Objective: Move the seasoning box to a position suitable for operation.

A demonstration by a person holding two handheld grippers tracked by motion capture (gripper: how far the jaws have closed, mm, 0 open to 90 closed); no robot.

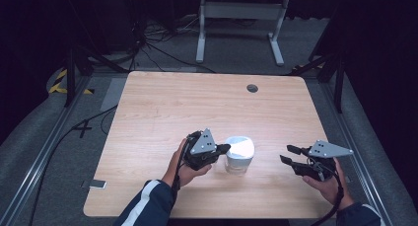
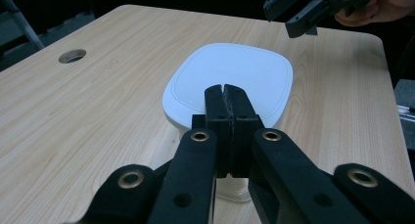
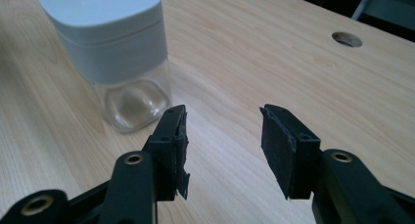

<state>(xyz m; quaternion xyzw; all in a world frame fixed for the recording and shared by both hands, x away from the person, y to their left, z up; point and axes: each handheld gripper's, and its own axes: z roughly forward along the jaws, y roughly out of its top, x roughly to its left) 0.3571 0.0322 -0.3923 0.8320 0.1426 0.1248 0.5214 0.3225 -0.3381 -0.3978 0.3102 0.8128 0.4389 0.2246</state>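
A clear square jar (image 1: 239, 155) with a white lid (image 2: 230, 70) stands upright on the wooden table (image 1: 197, 102), near the front middle. My left gripper (image 1: 226, 148) is at the jar's left side. Its jaws are shut together with nothing between them, and the tips (image 2: 225, 89) sit just over the lid's near edge. My right gripper (image 1: 287, 154) hovers to the right of the jar, apart from it, jaws open and empty (image 3: 222, 119). In the right gripper view the jar (image 3: 110, 43) stands ahead and to the left. The right gripper (image 2: 298, 13) is also seen beyond the lid.
A round cable hole (image 1: 252, 88) lies near the table's far edge. Behind the table stands a white desk frame (image 1: 241, 18) among floor cables. A small flat object (image 1: 97, 184) lies on the floor by the front left corner.
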